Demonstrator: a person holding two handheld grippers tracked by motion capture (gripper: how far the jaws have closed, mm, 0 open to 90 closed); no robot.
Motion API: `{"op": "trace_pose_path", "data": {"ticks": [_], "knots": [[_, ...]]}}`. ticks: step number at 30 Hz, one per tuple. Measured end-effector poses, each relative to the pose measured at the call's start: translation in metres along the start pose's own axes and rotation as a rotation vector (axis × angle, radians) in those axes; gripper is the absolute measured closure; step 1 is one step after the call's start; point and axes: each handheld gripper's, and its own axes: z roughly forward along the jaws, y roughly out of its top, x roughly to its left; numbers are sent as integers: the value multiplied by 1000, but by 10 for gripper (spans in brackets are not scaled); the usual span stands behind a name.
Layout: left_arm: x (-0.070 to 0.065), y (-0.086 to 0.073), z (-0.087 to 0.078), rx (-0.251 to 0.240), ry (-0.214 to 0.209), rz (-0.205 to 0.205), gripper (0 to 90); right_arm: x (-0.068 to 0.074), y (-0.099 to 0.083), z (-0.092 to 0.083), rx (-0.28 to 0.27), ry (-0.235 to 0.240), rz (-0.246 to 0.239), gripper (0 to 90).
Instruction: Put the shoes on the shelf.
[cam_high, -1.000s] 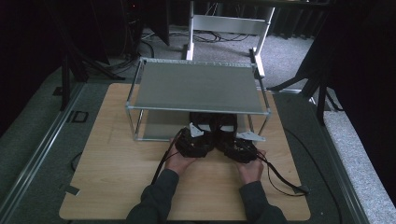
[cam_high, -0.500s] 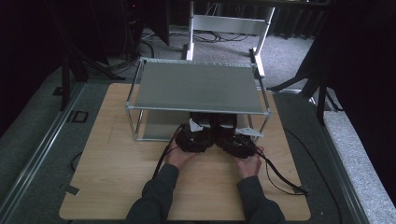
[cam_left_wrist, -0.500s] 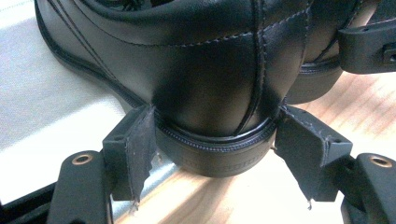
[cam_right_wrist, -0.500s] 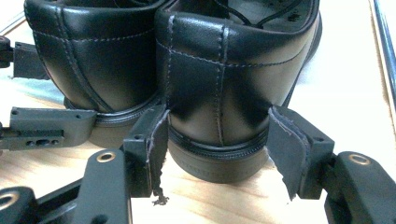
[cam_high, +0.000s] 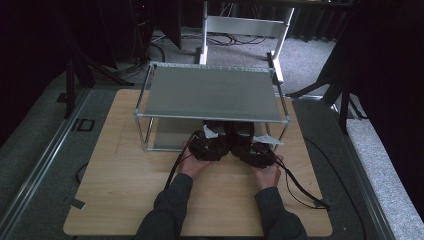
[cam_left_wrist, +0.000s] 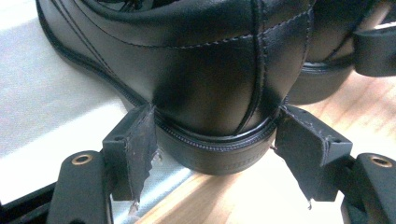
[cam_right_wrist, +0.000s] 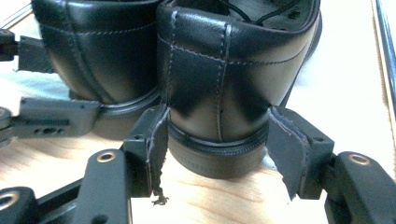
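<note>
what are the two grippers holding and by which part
Each holds a black leather shoe by its heel: the left gripper clamps the left shoe, the right gripper clamps the right shoe, pads on the heel's sides.

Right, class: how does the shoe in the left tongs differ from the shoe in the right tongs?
The left shoe is seen at an angle, its side running off leftward; the right shoe is seen square from behind. The left shoe's heel straddles the grey shelf and the wooden table; the right shoe's sits on wood. Both are black leather with stitched heels.
</note>
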Motion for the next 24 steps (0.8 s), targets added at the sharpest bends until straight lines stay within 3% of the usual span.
{"op": "trace_pose_path", "data": {"ticks": [7,9,13,15,24], "knots": [[0,-8,-10,-16,-4,-20,343,-3,-1,-12,2,-4,-15,422],[0,-12,-17,-20,-14,-21,354,-5,-6,-19,24,-4,-46,412],[3,-20,-25,1,-10,-26,388,-7,-10,-22,37,-3,-64,407],[8,-29,-32,1,-16,-53,408,-12,-14,-27,61,-6,-81,402],[17,-66,-53,20,18,-72,440,-26,-33,-29,131,-24,-133,393]]}}
